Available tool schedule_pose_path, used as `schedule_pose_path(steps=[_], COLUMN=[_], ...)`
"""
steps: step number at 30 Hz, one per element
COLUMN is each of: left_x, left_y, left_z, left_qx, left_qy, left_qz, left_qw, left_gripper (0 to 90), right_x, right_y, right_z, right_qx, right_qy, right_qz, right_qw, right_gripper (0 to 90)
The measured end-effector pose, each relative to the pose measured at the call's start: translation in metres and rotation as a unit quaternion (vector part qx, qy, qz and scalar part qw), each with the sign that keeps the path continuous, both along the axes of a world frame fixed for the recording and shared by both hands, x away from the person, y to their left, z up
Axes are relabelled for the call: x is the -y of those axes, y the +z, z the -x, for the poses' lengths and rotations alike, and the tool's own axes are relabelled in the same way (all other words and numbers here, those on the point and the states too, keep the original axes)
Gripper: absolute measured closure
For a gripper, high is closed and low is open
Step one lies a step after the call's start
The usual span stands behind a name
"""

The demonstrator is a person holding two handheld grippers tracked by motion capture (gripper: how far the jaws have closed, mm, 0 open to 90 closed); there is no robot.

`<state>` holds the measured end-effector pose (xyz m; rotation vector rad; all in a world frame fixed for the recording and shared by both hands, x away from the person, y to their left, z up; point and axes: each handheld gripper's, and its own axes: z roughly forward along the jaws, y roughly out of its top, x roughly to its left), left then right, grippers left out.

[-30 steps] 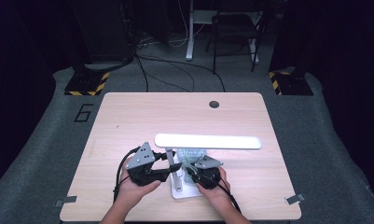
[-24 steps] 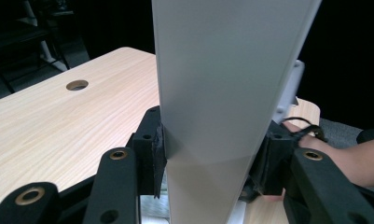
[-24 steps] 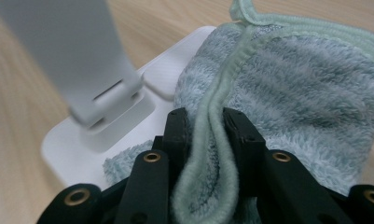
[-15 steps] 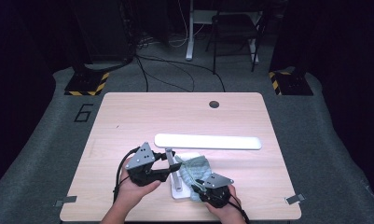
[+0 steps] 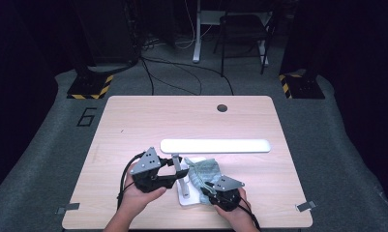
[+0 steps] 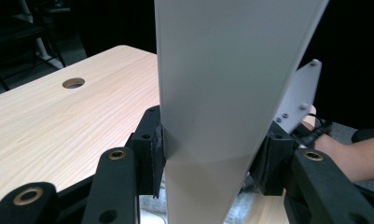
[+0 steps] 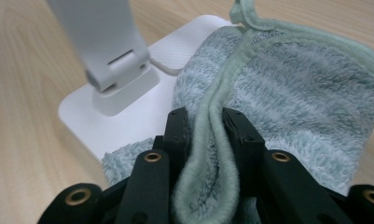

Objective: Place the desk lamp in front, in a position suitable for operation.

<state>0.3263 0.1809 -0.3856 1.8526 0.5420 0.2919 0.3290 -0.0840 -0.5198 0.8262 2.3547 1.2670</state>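
Low in the centre of the high view, a soft pale-green terry cloth (image 5: 204,173) lies bunched on the white flat lamp base (image 5: 186,197); limp and light, best pinched at its hem. Right gripper (image 5: 215,191) clamps that hem; left gripper (image 5: 174,170) grips the stiff white lamp post (image 6: 222,93) on the wooden bench (image 5: 133,121).

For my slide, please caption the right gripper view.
Right gripper pinching a pale green terry cloth over a white lamp base.
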Motion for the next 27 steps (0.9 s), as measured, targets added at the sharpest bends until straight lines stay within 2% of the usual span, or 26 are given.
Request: schedule_pose_path(steps=[1,2,15,18,27], left_x=[0.0,0.0,0.0,0.0,-0.001], left_y=[0.0,0.0,0.0,0.0,-0.001], left_z=[0.0,0.0,0.0,0.0,-0.001], left_qx=[-0.001,-0.001,-0.002,-0.002,-0.003], left_qy=[-0.001,-0.002,-0.002,-0.002,-0.002], left_qz=[-0.001,-0.001,0.0,0.0,0.003], left_qw=[1.0,1.0,1.0,1.0,1.0], left_gripper=[53.1,53.1,52.8,52.8,52.7], right_x=[0.001,0.0,-0.008,-0.011,-0.016], right_y=[0.0,-0.001,-0.003,-0.003,-0.001], right_z=[-0.004,-0.006,-0.048,-0.057,-0.081], right_qx=[0.005,-0.004,-0.013,-0.008,-0.015], right_qy=[-0.002,-0.006,-0.054,-0.059,-0.087], right_qz=[0.001,-0.005,-0.023,-0.021,-0.02], right_qw=[1.0,1.0,0.9982,0.998,0.9959], right_gripper=[72.1,72.0,71.7,71.7,71.4])
